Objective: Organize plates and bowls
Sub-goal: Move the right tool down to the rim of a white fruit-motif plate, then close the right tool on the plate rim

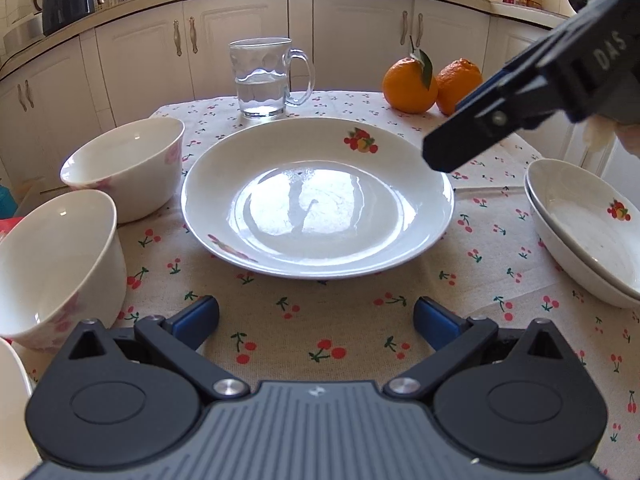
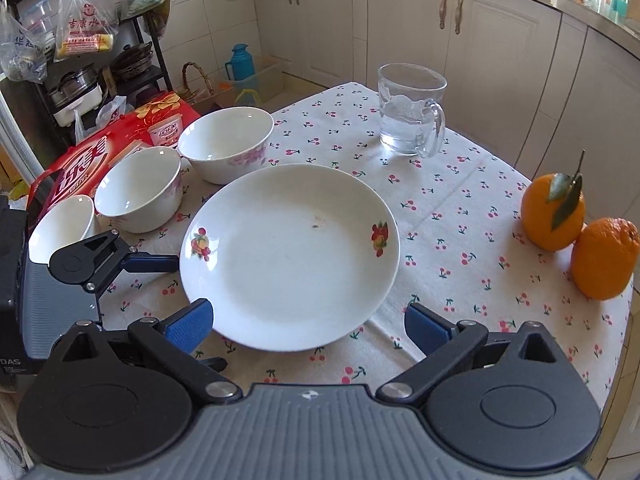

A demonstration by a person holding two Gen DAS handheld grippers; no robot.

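A large white plate [image 1: 316, 200] with fruit prints lies in the middle of the cherry-print tablecloth; it also shows in the right wrist view [image 2: 288, 256]. My left gripper [image 1: 316, 320] is open and empty just short of the plate's near rim. My right gripper [image 2: 308, 326] is open, its jaws on either side of the plate's near edge, not touching it. Two white bowls [image 1: 124, 164] [image 1: 56, 264] stand left of the plate, with a third [image 2: 60, 224] beside them. Two stacked shallow plates [image 1: 584, 232] sit at the right.
A glass mug of water [image 1: 264, 78] stands behind the plate. Two oranges [image 1: 432, 86] sit at the back right. A red box [image 2: 104, 152] lies off the table's left edge beside the bowls. Kitchen cabinets run behind the table.
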